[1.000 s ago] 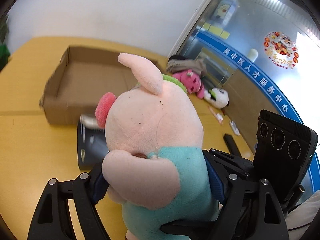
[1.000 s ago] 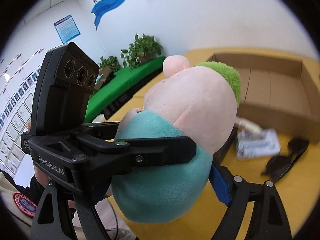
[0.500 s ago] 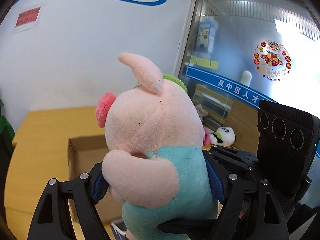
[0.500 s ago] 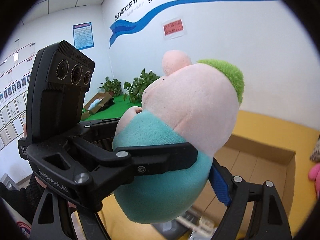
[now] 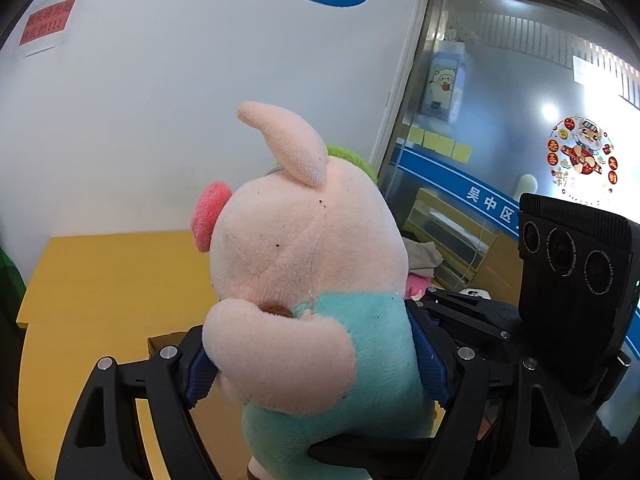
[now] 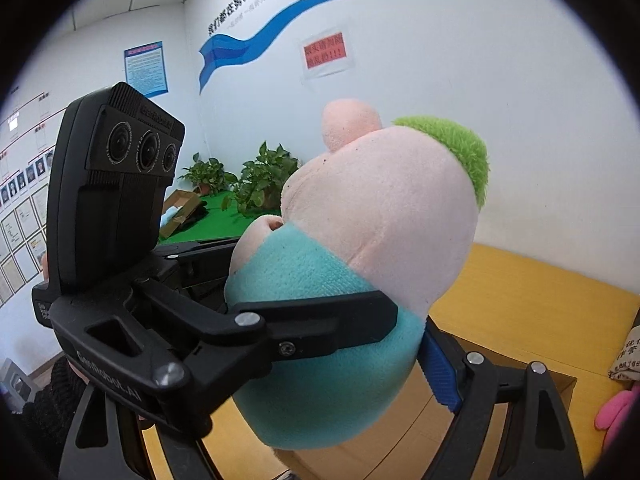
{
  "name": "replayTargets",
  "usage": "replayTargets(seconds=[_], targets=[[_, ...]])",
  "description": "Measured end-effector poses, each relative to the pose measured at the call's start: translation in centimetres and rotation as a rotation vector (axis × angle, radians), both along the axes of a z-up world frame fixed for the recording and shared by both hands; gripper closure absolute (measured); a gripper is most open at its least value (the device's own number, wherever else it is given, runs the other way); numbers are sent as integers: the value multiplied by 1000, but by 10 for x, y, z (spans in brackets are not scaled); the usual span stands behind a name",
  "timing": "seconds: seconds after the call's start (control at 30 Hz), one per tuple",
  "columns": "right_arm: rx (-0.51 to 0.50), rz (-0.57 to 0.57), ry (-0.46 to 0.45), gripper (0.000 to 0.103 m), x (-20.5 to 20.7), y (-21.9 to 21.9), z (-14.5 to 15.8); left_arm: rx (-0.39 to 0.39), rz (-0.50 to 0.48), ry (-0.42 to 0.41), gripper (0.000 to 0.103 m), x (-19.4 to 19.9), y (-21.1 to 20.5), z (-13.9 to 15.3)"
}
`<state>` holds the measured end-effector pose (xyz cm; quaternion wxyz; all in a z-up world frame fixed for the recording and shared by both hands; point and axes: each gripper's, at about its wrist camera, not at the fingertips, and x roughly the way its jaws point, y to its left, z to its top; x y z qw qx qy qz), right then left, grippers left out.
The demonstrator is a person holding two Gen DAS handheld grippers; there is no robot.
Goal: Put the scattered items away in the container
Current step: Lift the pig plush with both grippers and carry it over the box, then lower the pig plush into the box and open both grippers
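A pink plush pig [image 5: 304, 264] in a teal shirt, with a green tuft, fills both views [image 6: 380, 240]. My left gripper [image 5: 316, 364] is shut on its body from both sides. My right gripper [image 6: 340, 360] is shut on the same pig from the other side; its blue pad [image 6: 438, 364] presses the teal shirt. The pig is held high above the yellow table [image 5: 104, 280]. Only a corner of the cardboard box [image 5: 164, 340] shows below the pig, and a strip of its rim [image 6: 552, 380] in the right wrist view.
A white wall stands behind the table. A pink plush [image 6: 616, 408] and a folded cloth [image 5: 424, 252] lie at the table's right end by a glass partition. Potted plants [image 6: 256, 184] stand on a green surface at far left.
Both grippers have lifted and tilted up with the pig. The box and the items on the table have dropped almost out of view; the wall now fills the background.
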<state>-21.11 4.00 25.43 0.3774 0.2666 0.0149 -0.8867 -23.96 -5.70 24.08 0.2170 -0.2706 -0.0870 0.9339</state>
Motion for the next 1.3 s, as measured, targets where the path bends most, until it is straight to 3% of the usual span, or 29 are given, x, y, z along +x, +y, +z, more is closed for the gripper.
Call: replayTargets(seconds=[0.13, 0.37, 0.77, 0.9, 0.97, 1.0, 1.17, 1.3], targets=[[-1, 6, -83, 18, -54, -10, -32, -19, 16, -99, 18, -45, -9, -39], [-69, 24, -263, 18, -130, -25, -122, -47, 39, -280, 18, -108, -22, -122], [-78, 42, -502, 18, -203, -71, -245, -40, 101, -538, 18, -155, -49, -243], [-91, 56, -576, 18, -216, -79, -274, -75, 130, -603, 18, -158, -45, -267], [-73, 60, -607, 17, -222, -85, -287, -146, 149, -599, 18, -158, -34, -269], [-75, 57, -618, 11, -224, -87, -290, -164, 158, -600, 18, -158, -31, -269], [-78, 13, -642, 4, -233, -91, -289, -184, 188, -614, 17, -158, -26, -270], [-45, -45, -644, 4, -227, -82, -278, -176, 201, -612, 14, -158, -18, -268]])
